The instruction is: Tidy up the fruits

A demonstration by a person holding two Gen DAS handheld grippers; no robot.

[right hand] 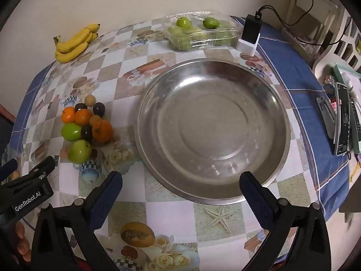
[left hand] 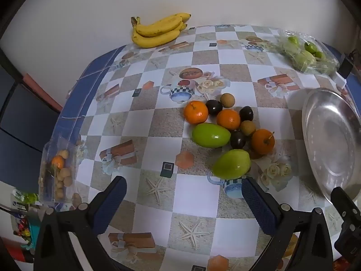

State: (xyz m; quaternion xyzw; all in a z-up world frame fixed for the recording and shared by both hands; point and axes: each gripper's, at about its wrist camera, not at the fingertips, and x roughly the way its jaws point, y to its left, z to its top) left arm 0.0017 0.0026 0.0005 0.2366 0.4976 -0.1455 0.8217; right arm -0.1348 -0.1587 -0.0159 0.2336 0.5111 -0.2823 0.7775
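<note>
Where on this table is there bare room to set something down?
The steel plate is empty. Bare cloth lies between the bananas and the fruit pile, and between the pile and the snack bag. The narrow strip between pile and plate is crowded.

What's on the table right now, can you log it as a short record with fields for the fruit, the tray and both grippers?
surface: patterned tablecloth
loose pile: three oranges, two green fruits, three dark plums, two small brown fruits
metal tray: empty, right of pile
bananas: far edge
packaged green fruits: behind tray
left gripper: open, holding nothing
right gripper: open, holding nothing
</note>
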